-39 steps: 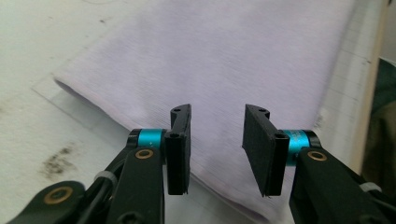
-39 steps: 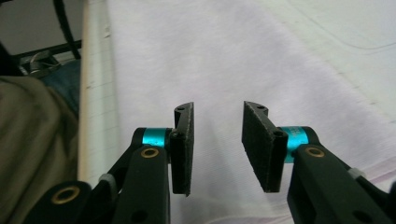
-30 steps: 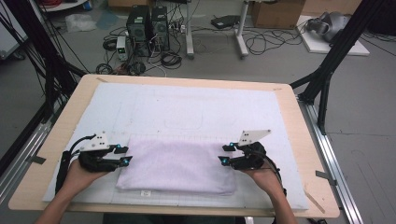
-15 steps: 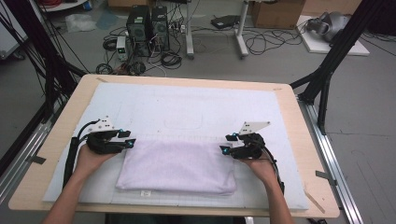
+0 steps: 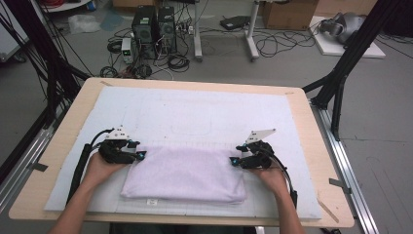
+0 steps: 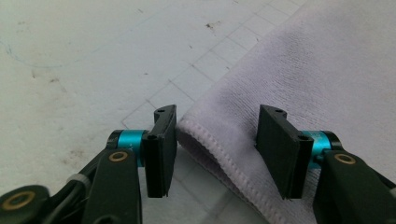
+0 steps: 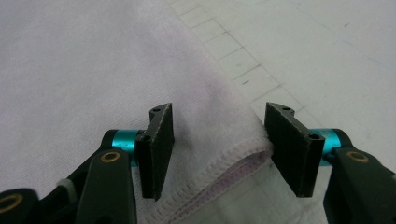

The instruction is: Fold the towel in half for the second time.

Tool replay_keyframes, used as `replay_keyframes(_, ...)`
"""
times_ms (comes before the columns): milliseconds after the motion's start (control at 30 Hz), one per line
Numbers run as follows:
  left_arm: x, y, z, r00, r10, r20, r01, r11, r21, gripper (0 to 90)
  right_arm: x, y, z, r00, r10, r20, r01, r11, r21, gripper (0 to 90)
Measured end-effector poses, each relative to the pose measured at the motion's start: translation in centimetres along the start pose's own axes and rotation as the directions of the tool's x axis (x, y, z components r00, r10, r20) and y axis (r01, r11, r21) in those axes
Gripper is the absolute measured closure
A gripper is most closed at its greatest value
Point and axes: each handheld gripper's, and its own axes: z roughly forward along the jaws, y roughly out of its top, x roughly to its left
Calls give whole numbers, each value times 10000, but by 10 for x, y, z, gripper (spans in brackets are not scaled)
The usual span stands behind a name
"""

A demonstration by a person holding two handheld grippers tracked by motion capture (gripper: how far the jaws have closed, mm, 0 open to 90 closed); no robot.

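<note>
A: Lower centre of the high view: folded towel [image 5: 185, 173] on the white mat [image 5: 204, 112], which covers the table [image 5: 311, 117]. Long axis runs left to right across the frame.

B: Grippers?

A: One at each far corner. Left gripper [image 6: 212, 140] has its fingers [image 6: 161, 149] apart, straddling the stitched corner without pressing on it; they have just been opening. Right gripper [image 7: 217, 147], same on its own corner: fingers [image 7: 289, 149] apart, hem between them, just been opening.

B: Why both ends?

A: Likely so the far edge lifts evenly for another fold toward the person.
</note>
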Motion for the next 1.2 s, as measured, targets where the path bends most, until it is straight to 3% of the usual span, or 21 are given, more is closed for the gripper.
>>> replay_keyframes(133,1,-1,0,9996,-251,86,251,9997,-38,517,-1,-1,0,9997,220,-106,-220,9998,-5,461)
replay_keyframes(267,-2,-1,-1,9996,0,265,1,10000,-19,618,1,-2,-1,9987,308,-417,-309,9995,-20,631)
replay_keyframes(400,-4,-1,-1,9993,157,328,-156,9999,-21,695,5,-4,-1,9976,128,-676,-140,9998,-171,726)
replay_keyframes(467,-6,0,-1,9992,268,304,-269,9996,6,721,5,-7,-2,9976,133,-681,-162,9990,-422,743)
replay_keyframes(600,-10,1,-2,9981,617,90,-617,9981,14,764,11,-4,-3,9989,-306,-359,297,9993,-245,763)
replay_keyframes(667,-10,1,-3,9978,668,33,-668,9978,20,777,12,-3,-4,9991,-296,-305,289,9993,-237,765)
replay_keyframes(733,-10,1,-3,9986,529,55,-529,9986,-9,782,12,-3,-5,9990,-301,-320,291,9991,-298,768)
replay_keyframes(1067,-15,6,-5,9972,690,-277,-692,9976,-57,791,14,5,-19,9974,-678,-225,661,9954,-698,775)
replay_keyframes(1200,-15,11,-8,9982,548,-256,-558,9977,-378,794,9,11,-24,9964,-819,-236,800,9941,-733,777)
